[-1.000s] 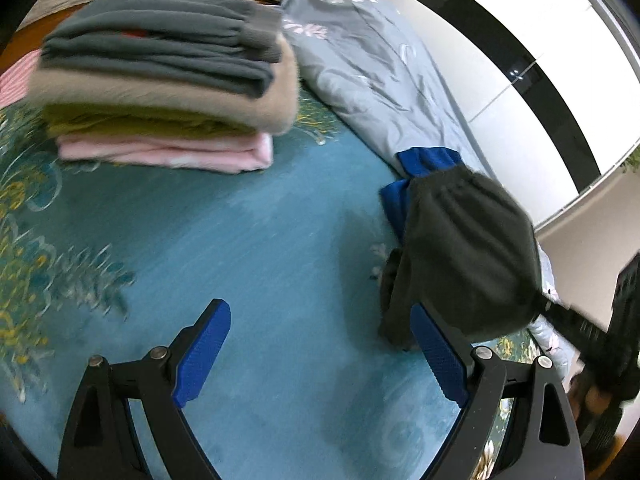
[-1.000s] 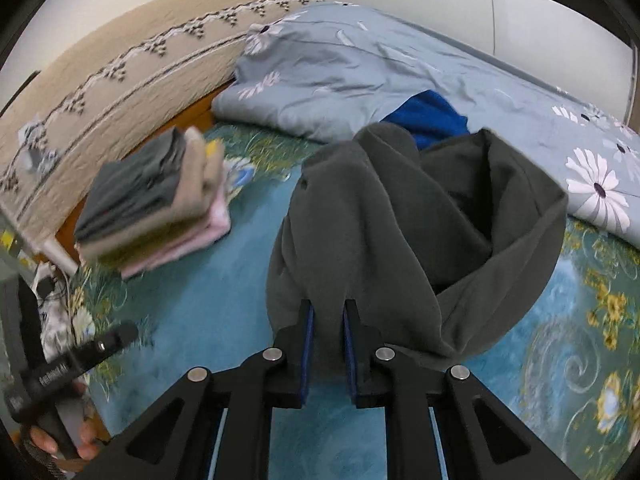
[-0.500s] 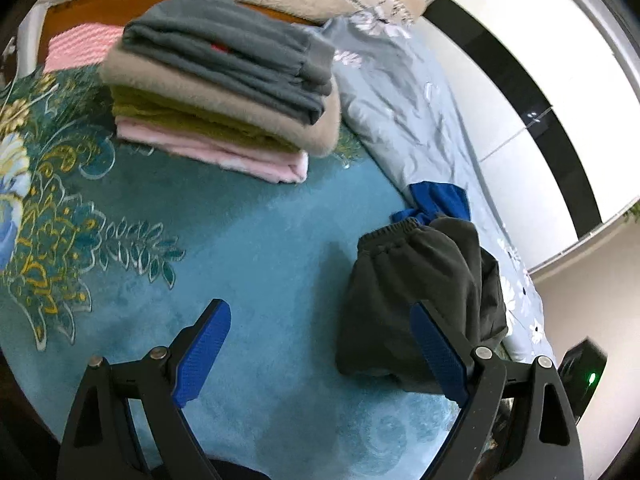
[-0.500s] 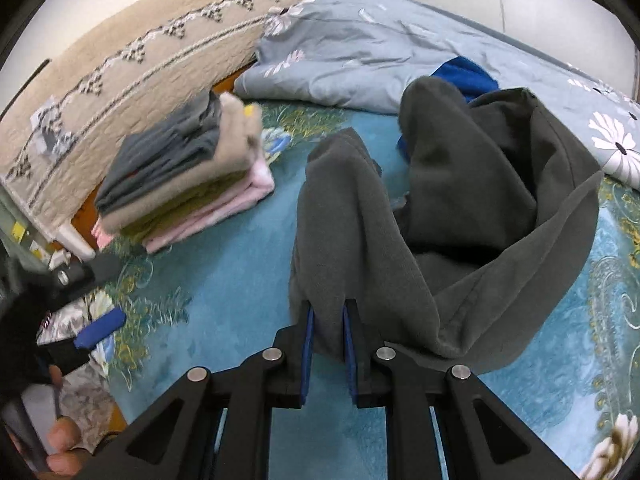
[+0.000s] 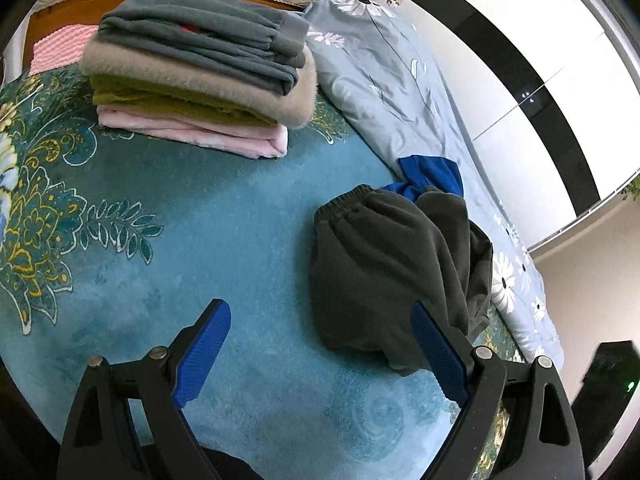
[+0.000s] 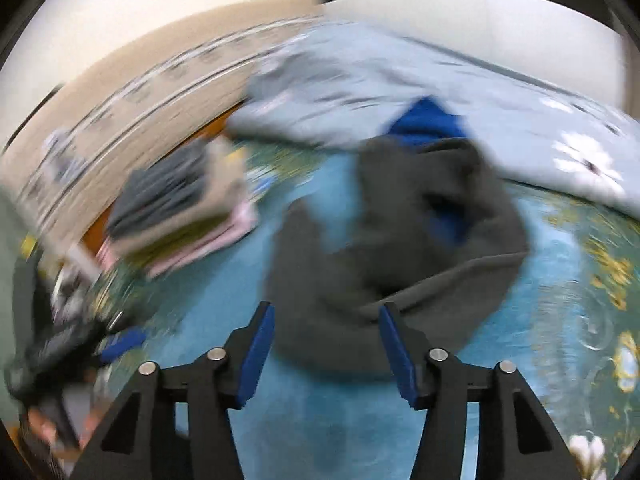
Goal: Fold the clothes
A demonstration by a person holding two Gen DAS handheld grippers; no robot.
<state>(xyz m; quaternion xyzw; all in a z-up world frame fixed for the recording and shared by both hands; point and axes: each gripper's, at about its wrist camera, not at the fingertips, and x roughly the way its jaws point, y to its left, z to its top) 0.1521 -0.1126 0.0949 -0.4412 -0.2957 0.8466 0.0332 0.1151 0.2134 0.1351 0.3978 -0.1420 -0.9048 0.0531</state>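
A folded stack of clothes (image 5: 200, 64) is sitting at far left on the teal bedspread (image 5: 200, 216). The left tongs (image 5: 320, 356) are hovering wide open, gripping nothing. Just right of them, dark grey trousers (image 5: 384, 272) are lying crumpled beside a blue garment (image 5: 430, 172). The right tongs (image 6: 326, 348), blurred, are opening over the trousers without pressing them.

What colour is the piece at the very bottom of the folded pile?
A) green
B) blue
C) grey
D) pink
D: in the left wrist view the folded pile has a pink piece at the bottom, lying on the teal blanket.
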